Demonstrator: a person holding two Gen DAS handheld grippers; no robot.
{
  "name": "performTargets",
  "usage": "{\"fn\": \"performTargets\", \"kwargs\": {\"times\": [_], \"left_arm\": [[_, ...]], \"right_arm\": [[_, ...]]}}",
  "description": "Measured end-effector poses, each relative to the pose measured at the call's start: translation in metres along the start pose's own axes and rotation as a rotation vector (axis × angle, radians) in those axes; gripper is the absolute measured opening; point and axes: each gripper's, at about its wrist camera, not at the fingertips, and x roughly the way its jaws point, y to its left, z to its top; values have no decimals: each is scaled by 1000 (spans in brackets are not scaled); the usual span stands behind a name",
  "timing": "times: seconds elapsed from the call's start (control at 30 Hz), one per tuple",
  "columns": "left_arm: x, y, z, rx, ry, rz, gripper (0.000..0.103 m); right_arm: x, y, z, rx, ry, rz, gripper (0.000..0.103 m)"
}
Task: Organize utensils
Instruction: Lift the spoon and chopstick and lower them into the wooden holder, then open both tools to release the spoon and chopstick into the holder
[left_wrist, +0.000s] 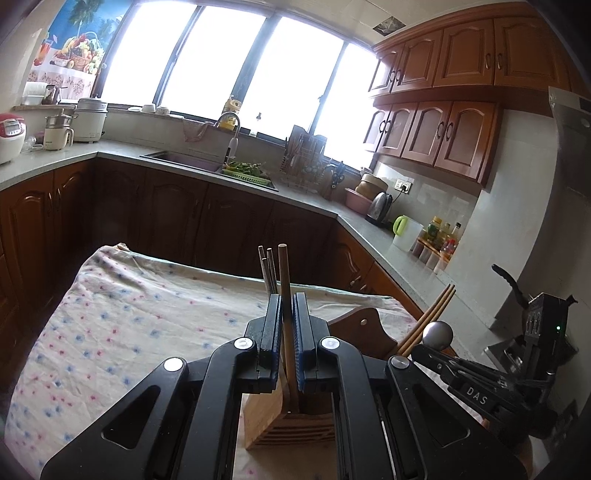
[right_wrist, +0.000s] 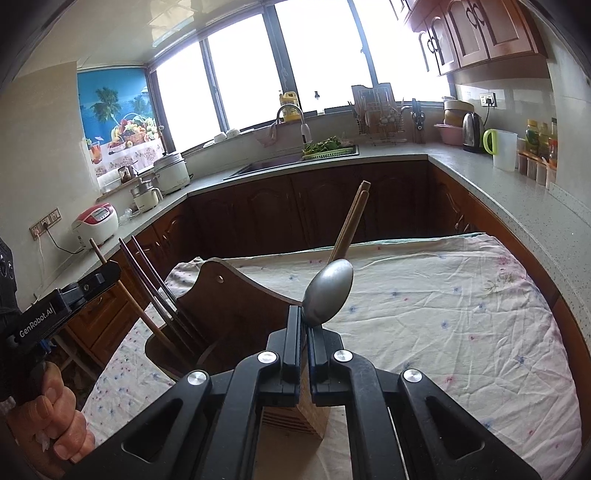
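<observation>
- Black left gripper (left_wrist: 287, 314), nearest its camera, pinches a single brown wooden chopstick (left_wrist: 285, 291) upright, its lower end over the slotted bamboo utensil holder (left_wrist: 291, 421).
- Right gripper (right_wrist: 303, 325), jaws pressed together, clamps a grey metal spoon (right_wrist: 328, 291) by the neck, bowl upward, above the same holder on the floral cloth (right_wrist: 461, 317).
- Likely handling: the chopstick is light, stiff and apt to pivot, so a mid-shaft grip suits it; the spoon is smooth, slippery metal, safest held on its flat handle.
</observation>
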Motion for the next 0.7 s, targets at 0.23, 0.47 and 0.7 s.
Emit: {"fn": "performTargets", "kwargs": {"times": [0.23,0.47,0.7], "left_arm": [[1,-2,3,4,10,9,5],[5,0,4,-5,26,10,6],[10,3,1,-25,53,9,6]], "right_arm": [[5,5,-7,-4,22,26,3],[5,5,-5,-4,28,29,3],[5,4,-6,-3,26,33,4]]}}
